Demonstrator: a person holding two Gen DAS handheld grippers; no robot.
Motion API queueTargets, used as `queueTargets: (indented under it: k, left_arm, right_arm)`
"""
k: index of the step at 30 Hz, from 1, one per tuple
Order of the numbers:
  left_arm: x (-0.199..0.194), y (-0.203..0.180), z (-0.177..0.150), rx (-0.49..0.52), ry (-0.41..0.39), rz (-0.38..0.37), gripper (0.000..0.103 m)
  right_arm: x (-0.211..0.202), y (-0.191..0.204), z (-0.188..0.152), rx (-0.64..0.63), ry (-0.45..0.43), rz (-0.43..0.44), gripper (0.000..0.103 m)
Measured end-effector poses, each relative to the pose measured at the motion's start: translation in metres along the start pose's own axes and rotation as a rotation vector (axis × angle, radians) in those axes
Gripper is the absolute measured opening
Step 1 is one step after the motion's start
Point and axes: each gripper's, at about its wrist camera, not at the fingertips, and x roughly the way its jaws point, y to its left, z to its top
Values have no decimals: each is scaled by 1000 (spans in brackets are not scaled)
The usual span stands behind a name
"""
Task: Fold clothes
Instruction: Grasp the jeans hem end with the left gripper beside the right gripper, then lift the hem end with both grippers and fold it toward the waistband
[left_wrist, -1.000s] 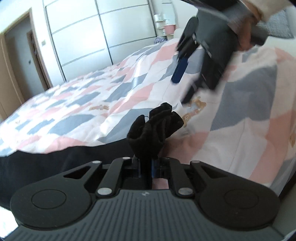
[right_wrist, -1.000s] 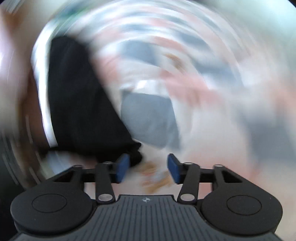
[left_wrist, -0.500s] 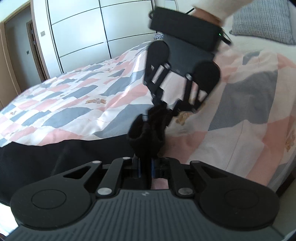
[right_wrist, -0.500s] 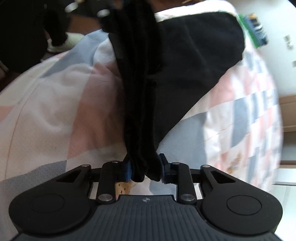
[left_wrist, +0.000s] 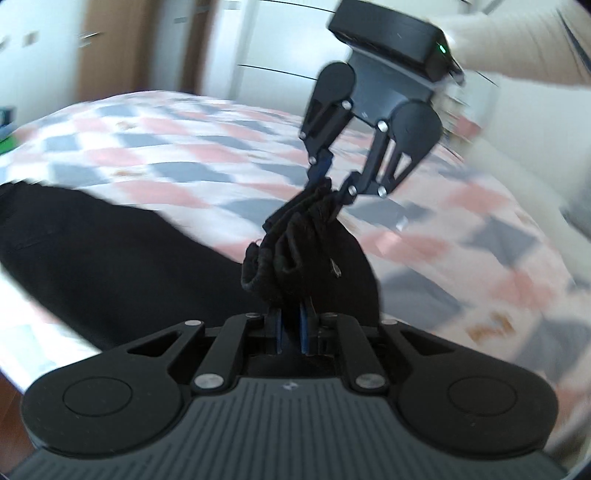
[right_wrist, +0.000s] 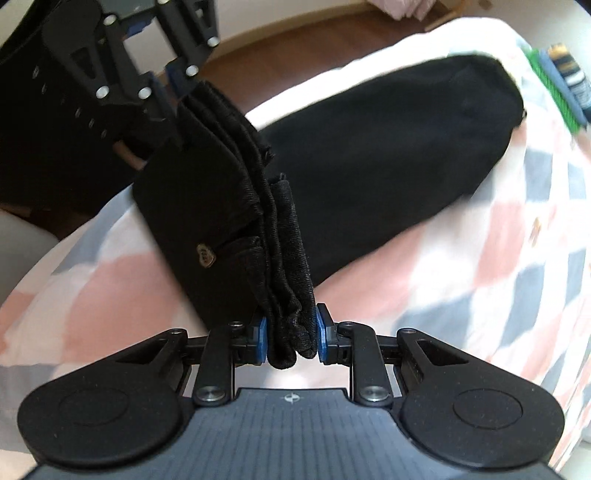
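Left gripper (left_wrist: 291, 325): clamped tight on the bunched waistband of the black trousers (left_wrist: 303, 240), right at its fingertips.
Right gripper (right_wrist: 290, 338): jaws closing on the stacked waistband folds.
Trousers: legs trail away across the patchwork quilt (right_wrist: 517, 221) beyond.
Tip: I'd keep both grips level and taut before laying down.

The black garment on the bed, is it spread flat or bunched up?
Bunched at one end: both the left gripper and right gripper pinch gathered pleats of the black garment.
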Motion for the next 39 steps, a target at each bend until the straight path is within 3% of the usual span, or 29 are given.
queueTargets:
  k: [4,9,12,15,17,22,24,26,28,30,34,39]
  left_arm:
    - [12,66,11,-153,11,72,8]
    - [50,133,-5,-380,95,132,8]
    - [65,159,-23,-542,126,105,10]
    - [62,166,-32,-620,92,90,10]
    - [60,164,-34,-645,71,95,10]
    - [61,172,-39,-721,34,108,10]
    - [56,168,-36,-703,27,134,10]
    - [49,164,-32,-668,4,160,10]
    - [42,168,-26,-667,-28,172,10]
    - [41,174,-21,-672,-47,193,10]
    - [44,189,-13,-665,-67,244,10]
    - [55,198,-16,-676,-52,264,10]
  right_arm:
    - [19,-61,48,-62,-2,12,23]
    - [71,-118,83,-50,1,56,23]
    - [104,-142,89,31,3,103,29]
    - [123,-156,77,183,-40,156,41]
    - [122,-166,59,324,-110,200,51]
    - [119,-173,4,656,-297,328,51]
    - [128,-174,-6,754,-355,358,42]
    - [129,-170,-13,824,-410,340,25]
    - [123,-173,-22,893,-486,345,20]
    - [116,-177,-27,934,-552,345,19]
    - [107,-183,-21,946,-603,295,19]
    - [123,-198,-14,944,-564,264,19]
